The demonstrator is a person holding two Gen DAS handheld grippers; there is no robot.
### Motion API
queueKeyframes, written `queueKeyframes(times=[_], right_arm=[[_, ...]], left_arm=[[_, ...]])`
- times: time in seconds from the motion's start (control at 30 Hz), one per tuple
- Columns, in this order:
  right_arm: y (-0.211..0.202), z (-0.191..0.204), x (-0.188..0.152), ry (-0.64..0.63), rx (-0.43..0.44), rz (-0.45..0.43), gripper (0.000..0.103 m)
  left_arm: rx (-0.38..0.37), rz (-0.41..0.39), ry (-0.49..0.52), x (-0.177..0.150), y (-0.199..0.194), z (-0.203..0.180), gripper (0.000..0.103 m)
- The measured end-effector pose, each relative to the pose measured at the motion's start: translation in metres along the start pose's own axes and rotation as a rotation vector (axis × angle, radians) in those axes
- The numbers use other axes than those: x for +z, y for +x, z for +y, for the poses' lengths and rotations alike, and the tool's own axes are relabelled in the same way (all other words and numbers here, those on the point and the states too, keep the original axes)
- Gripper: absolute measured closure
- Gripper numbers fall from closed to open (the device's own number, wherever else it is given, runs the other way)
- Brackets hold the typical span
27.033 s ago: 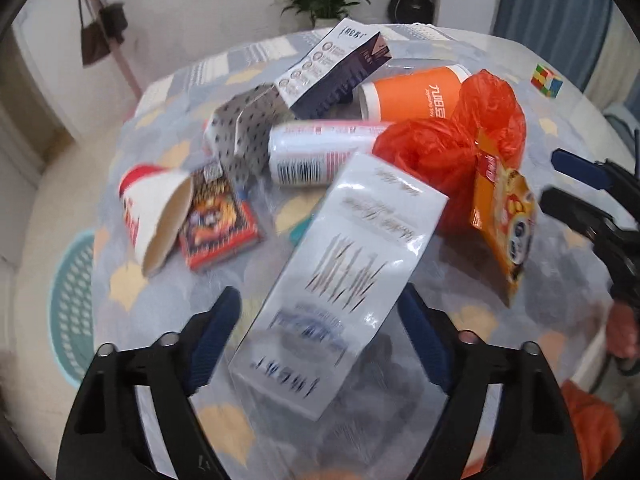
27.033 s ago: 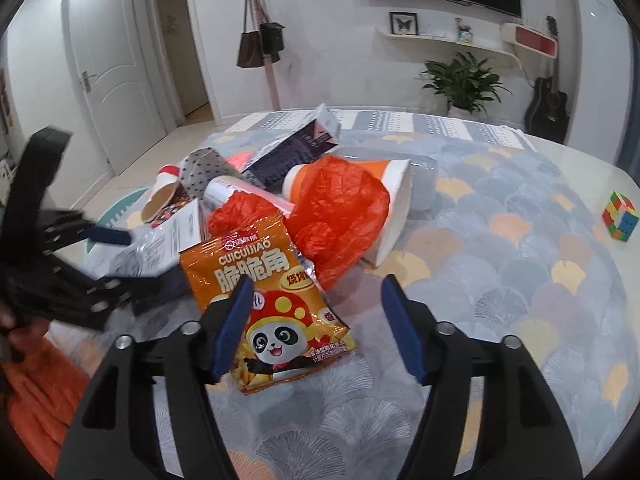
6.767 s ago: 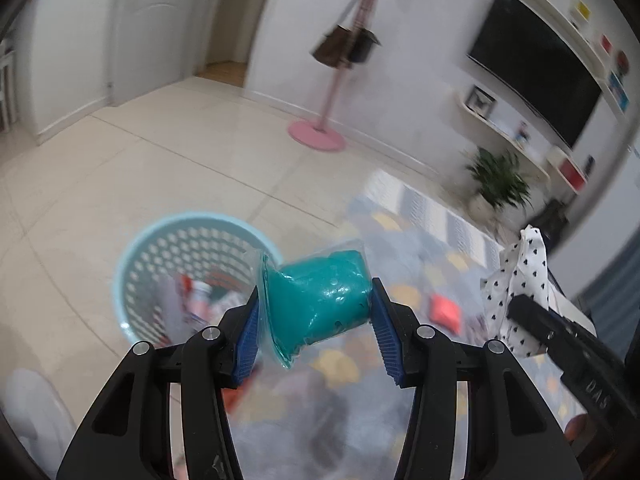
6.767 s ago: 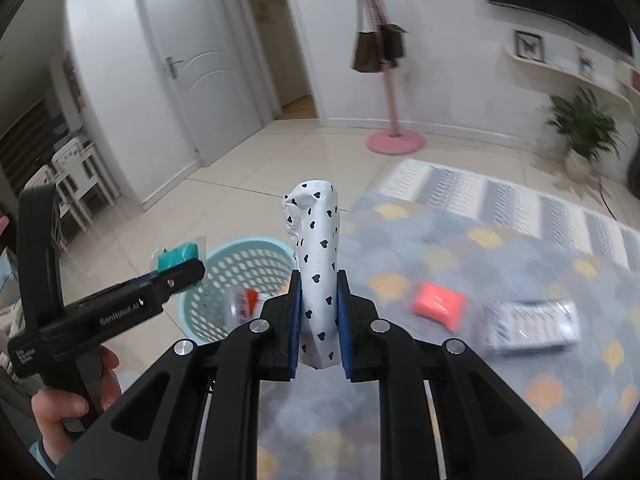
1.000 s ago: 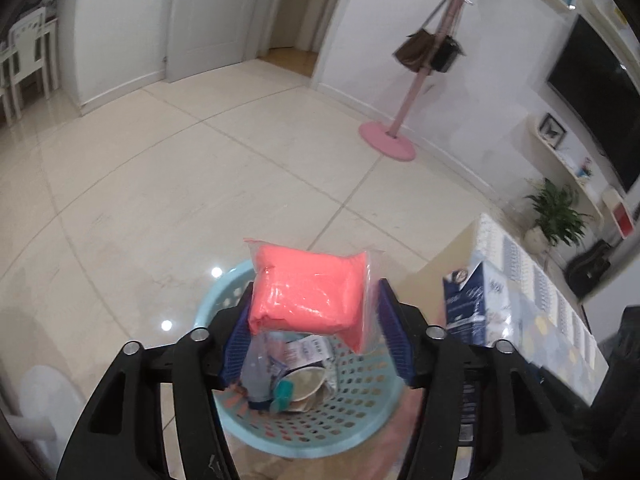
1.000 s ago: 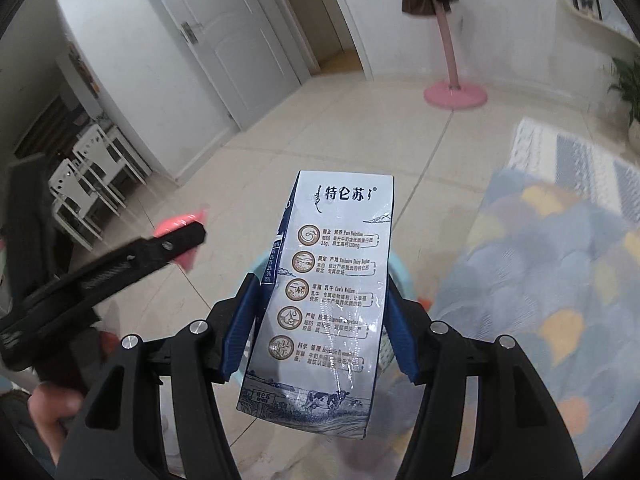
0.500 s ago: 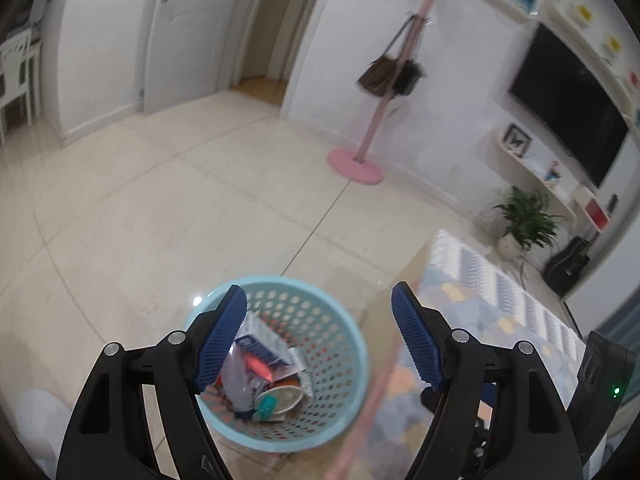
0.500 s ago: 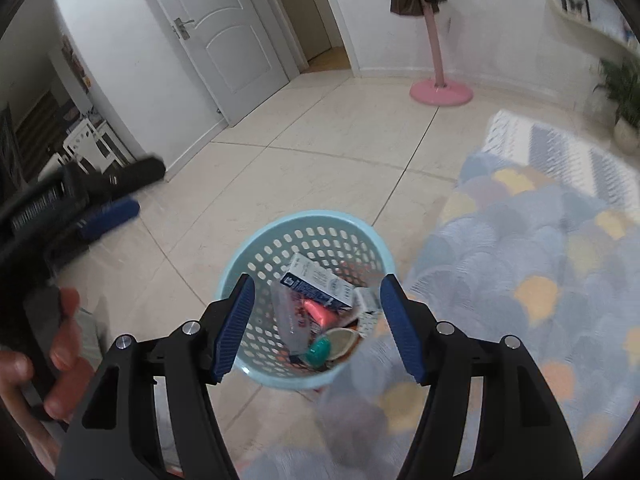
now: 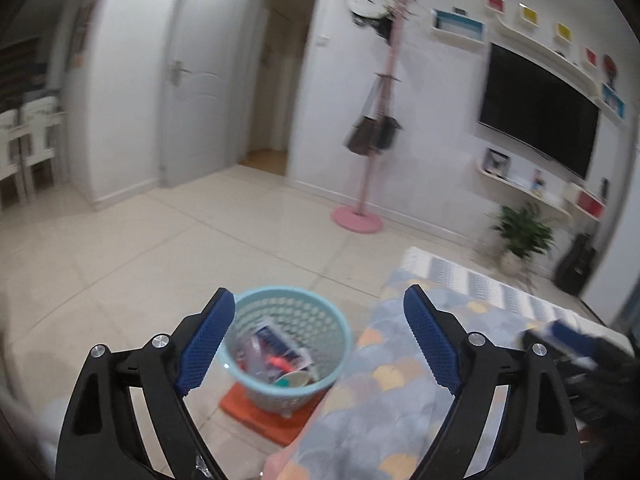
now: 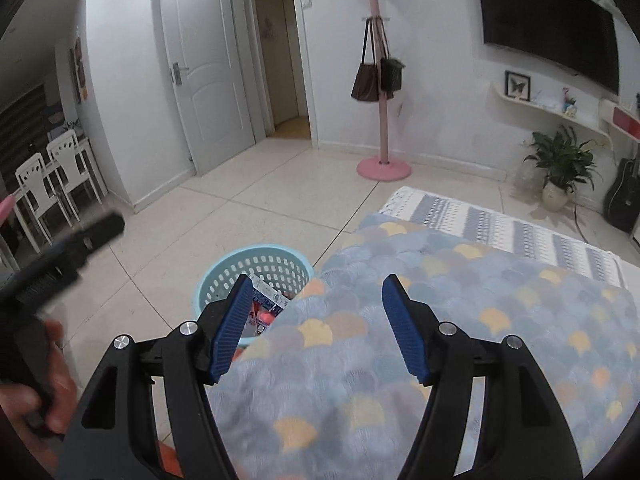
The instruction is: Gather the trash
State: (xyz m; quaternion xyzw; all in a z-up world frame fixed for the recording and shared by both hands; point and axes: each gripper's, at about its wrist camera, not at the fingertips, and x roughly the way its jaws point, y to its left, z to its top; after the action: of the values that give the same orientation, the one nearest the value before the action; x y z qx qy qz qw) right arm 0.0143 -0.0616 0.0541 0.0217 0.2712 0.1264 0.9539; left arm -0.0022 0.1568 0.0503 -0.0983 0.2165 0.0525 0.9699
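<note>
Left claw (image 9: pixel 320 336) spread wide, nothing between the ribbed blue pads (image 9: pixel 208 344), jaws just been opening. Right claw (image 10: pixel 316 320) likewise parted and empty, also just been opening. Below and ahead of both, down on the tiled floor (image 9: pixel 160 240): round light-blue plastic basket (image 9: pixel 340 328) with perforated walls, standing on an orange mat (image 9: pixel 248 404). Inside, heaped trash (image 9: pixel 276 356): a blue-and-white milk carton (image 10: pixel 267 295), a pink-red packet, a teal piece, a pale cup rim. Under the right claw, worktop (image 10: pixel 480 320) covered in soft cloth with a scale pattern of grey, blue and orange. Left hand (image 10: pixel 52 380) gripping its black handle at the side.
</note>
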Motion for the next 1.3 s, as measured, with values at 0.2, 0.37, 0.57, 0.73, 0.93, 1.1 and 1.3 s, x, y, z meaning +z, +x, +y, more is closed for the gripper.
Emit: queueKeyframes(times=[0.2,0.37,0.57,0.73,0.93,1.1,1.3], right_arm=[[-0.044,0.001,-0.035,-0.021,-0.067,-0.153,0.030],[-0.035,-0.011,-0.056,-0.018,-0.098,-0.143,0.030],[-0.030,-0.020,-0.066,0.008,-0.069,-0.126,0.030],[-0.032,-0.026,-0.071,0.015,-0.085,-0.128,0.030],[-0.032,-0.042,-0.074,0.066,-0.088,-0.117,0.030],[-0.029,-0.050,-0.075,0.096,-0.077,-0.105,0.030],[-0.027,-0.045,-0.077,0.069,-0.094,-0.105,0.030]], left_arm=[[0.171,-0.123,0.020,-0.040,-0.027,-0.015,0.019],[0.230,-0.112,0.108,-0.059,-0.024,-0.031,0.019],[0.245,-0.065,0.096,-0.063,-0.015,-0.033,0.015],[0.250,-0.073,0.112,-0.066,-0.016,-0.042,0.014],[0.257,-0.076,0.125,-0.066,-0.014,-0.050,0.011],[0.265,-0.075,0.134,-0.067,-0.013,-0.053,0.011],[0.281,-0.073,0.122,-0.064,-0.013,-0.049,0.010]])
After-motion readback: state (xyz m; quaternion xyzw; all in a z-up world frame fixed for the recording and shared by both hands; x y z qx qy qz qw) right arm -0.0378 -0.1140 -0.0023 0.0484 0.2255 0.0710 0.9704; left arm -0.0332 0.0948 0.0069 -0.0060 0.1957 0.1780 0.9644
